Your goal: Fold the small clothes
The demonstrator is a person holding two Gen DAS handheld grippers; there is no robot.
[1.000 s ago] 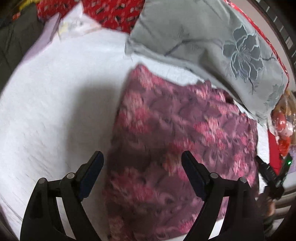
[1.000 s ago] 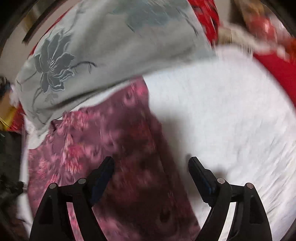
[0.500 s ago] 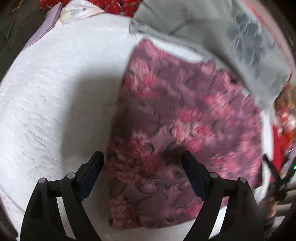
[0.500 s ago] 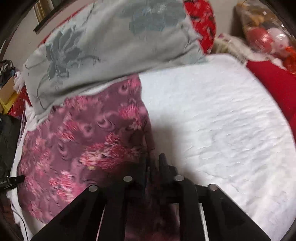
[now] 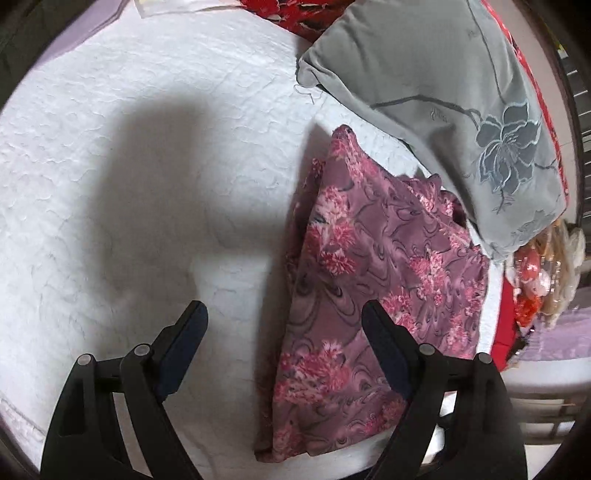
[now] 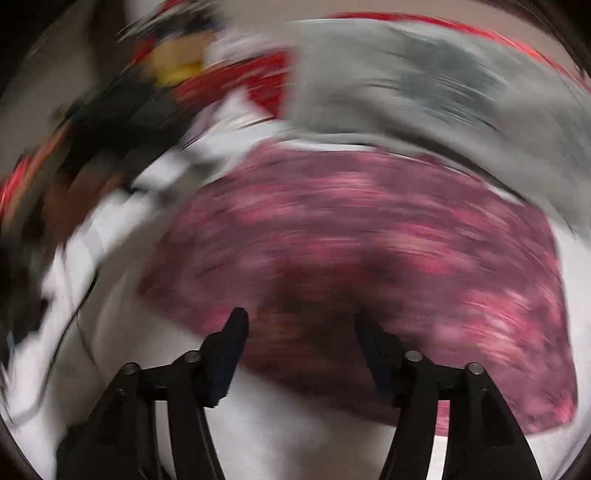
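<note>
A purple garment with pink flowers (image 5: 373,280) lies folded into a narrow strip on the white quilted bedcover (image 5: 147,166), right of the middle in the left wrist view. My left gripper (image 5: 284,310) hovers open above its left edge, right finger over the cloth and left finger over bare cover. The right wrist view is smeared by motion. There the same garment (image 6: 369,229) spreads across the middle, and my right gripper (image 6: 301,315) is over its near edge. Its jaws are opening, and nothing is pinched between them.
A grey pillow with an embroidered flower (image 5: 443,92) lies against the garment's far side; it also shows in the right wrist view (image 6: 424,85). Red patterned cloth (image 5: 291,14) sits behind it. A bag of bright items (image 5: 546,266) stands past the bed's right edge.
The right gripper shut at the garment's edge, swept fast across with a roll, then opened. The garment now looks narrower. The left gripper shifted left, staying open.
</note>
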